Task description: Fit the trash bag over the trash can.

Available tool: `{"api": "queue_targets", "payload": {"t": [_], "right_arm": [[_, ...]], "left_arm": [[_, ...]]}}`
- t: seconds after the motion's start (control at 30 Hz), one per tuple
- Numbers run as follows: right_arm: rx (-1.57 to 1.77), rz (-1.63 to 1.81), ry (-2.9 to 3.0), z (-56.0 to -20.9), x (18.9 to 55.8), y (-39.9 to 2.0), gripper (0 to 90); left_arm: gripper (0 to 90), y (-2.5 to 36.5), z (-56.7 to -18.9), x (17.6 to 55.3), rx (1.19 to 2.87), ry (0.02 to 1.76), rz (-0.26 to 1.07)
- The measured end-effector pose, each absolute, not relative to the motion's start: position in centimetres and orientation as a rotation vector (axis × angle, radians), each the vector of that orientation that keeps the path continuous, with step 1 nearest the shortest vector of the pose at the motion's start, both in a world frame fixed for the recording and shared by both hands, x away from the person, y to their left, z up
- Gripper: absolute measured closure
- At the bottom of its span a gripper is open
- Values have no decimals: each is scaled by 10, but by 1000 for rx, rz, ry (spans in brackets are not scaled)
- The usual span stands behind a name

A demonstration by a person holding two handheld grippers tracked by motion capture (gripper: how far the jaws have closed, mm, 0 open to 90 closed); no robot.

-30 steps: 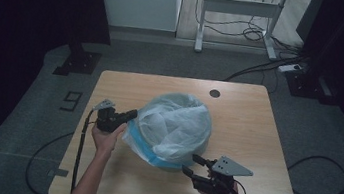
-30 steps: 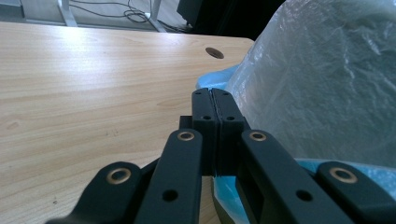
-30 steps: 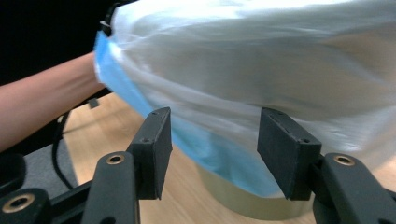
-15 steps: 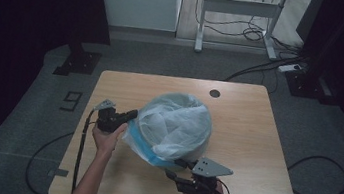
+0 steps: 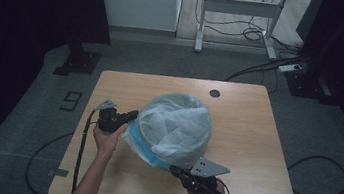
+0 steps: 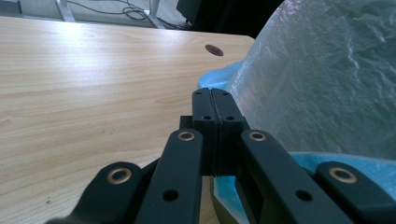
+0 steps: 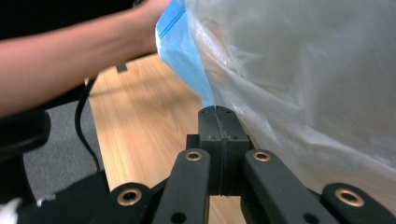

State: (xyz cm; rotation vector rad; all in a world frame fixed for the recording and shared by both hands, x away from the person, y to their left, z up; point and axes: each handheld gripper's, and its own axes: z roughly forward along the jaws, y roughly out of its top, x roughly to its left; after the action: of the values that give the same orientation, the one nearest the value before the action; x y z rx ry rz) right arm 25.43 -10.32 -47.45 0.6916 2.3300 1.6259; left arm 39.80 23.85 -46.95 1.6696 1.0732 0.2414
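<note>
A bulging translucent white plastic bag sits mid-table with a blue plastic bag edge wrapped around its lower near side. My left gripper is at the bag's left side, jaws shut, and in the left gripper view its tips meet right at the blue film. My right gripper is at the near edge. Its jaws have just been closing and are now shut on a corner of the blue film, beside the white bag.
The wooden table has a round cable hole at the back. A black cable trails off the left edge from the left gripper. A forearm crosses the right gripper view. Dark floor and a desk frame lie beyond.
My right gripper has moved left to the bag's near edge and closed on the blue film. The left gripper and the bag have stayed where they were.
</note>
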Motion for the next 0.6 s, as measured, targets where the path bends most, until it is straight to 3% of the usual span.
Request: {"api": "queue_targets", "payload": {"t": [0.6], "right_arm": [[891,1533,2420,-525,273,-146,892]], "left_arm": [[882,243,-468,397,1694,1091,218]]}}
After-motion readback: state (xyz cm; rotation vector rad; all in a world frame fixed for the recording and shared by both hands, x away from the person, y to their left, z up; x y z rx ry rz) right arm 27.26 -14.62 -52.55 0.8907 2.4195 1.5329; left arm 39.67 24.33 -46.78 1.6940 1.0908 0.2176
